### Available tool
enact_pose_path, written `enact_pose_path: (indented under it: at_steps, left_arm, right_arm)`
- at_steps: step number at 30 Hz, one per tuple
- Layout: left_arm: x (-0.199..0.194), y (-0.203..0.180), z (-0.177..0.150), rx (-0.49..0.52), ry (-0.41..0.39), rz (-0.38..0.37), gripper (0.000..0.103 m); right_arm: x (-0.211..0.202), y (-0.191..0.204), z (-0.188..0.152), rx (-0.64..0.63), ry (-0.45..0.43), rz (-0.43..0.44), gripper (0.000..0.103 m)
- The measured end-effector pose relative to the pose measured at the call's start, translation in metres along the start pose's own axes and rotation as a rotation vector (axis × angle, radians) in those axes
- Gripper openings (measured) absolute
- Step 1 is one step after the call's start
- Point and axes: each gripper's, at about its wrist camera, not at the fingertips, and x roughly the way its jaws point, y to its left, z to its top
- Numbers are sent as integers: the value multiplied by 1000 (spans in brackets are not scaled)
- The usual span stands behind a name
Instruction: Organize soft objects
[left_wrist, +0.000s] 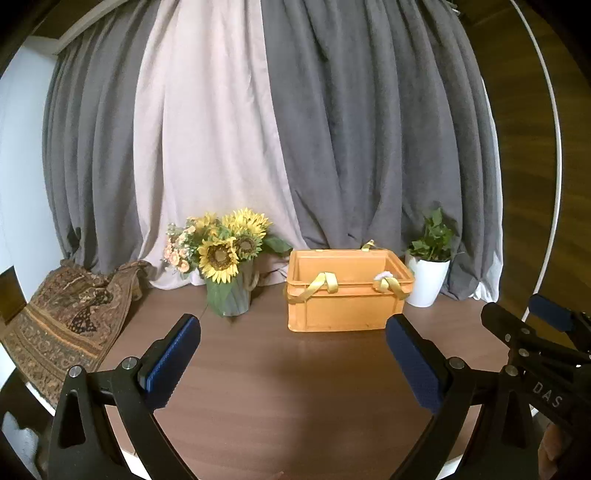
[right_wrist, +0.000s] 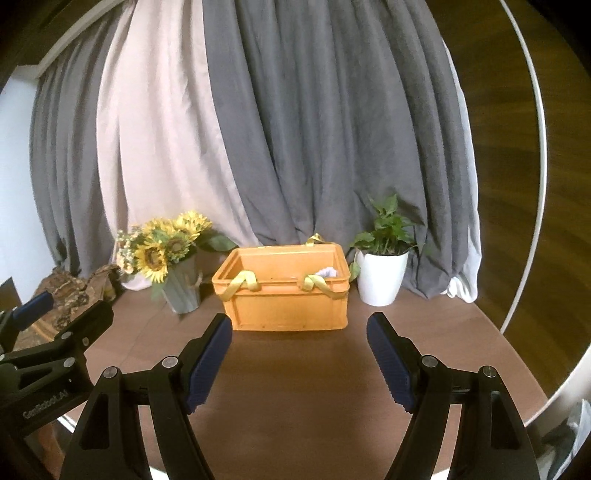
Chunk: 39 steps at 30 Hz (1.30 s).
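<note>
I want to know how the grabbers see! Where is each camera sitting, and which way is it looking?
Left wrist view: sits on the left gripper, looking forward over the brown table at the orange crate; its own open blue-padded fingers show, and the right gripper pokes in at the right edge.
Right wrist view: sits on the right gripper, facing the same crate; its open fingers show, with the left gripper at the left edge.
Both share the crate, sunflower vase, white plant pot and curtains.
</note>
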Motion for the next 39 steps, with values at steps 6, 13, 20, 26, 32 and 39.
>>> enact_pose_path:
  at_steps: [6, 13, 20, 26, 32, 39]
  left_arm:
    - [-33, -3, -9, -5, -14, -12, 103]
    - [-64, -3, -16, -4, -49, -9, 103]
    - [-79, -2, -22, -8, -60, -1, 103]
    - [-86, -1, -24, -13, -63, 6, 103]
    - [-89, -1, -25, -15, -66, 8, 103]
    - [-89, -2, -26, -12, -68, 8, 103]
  right_arm:
    - [-32, -8, -10, 1, -16, 15, 76]
    - [-58, -13, -17, 28, -32, 30, 80]
    - [-73, -12, -22, 17, -49, 31, 80]
    - [-81, -9, -25, 4, -62, 23, 80]
    - [-83, -9, -25, 4, -62, 25, 80]
    - [-84, -9, -26, 8, -61, 24, 80]
